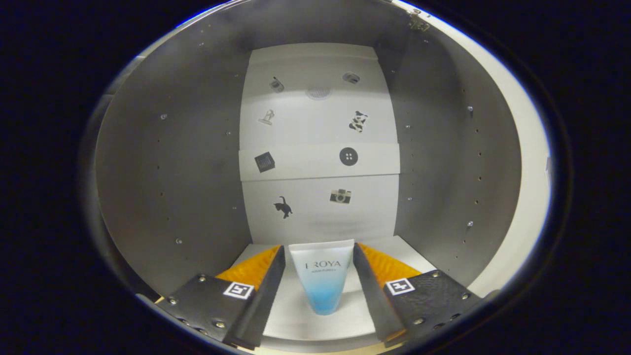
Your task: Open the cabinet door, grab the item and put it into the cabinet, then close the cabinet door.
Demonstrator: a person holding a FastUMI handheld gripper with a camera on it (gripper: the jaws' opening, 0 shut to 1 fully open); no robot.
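One tube [322, 281] stands between the jaws [319, 268], its flat crimped end up and its blue cap end down on the cabinet floor [296, 315]. We see it upright, white at the top and shading to blue below, with dark lettering across the front. The jaws are spread fairly wide, one finger on each side of the tube, and a narrow gap shows on both sides, so we cannot say that either finger presses on it. Beyond the jaws rises the pale back panel [318, 197] of the cabinet, dotted with small stickers: a black cat [283, 207], a camera [340, 196], a round button [348, 156] and a dark square [264, 161]. To either side of the jaws stand the grey side walls [182, 162], marked with rows of small holes. A hinge [418, 22] sits high on the right edge of the cabinet.
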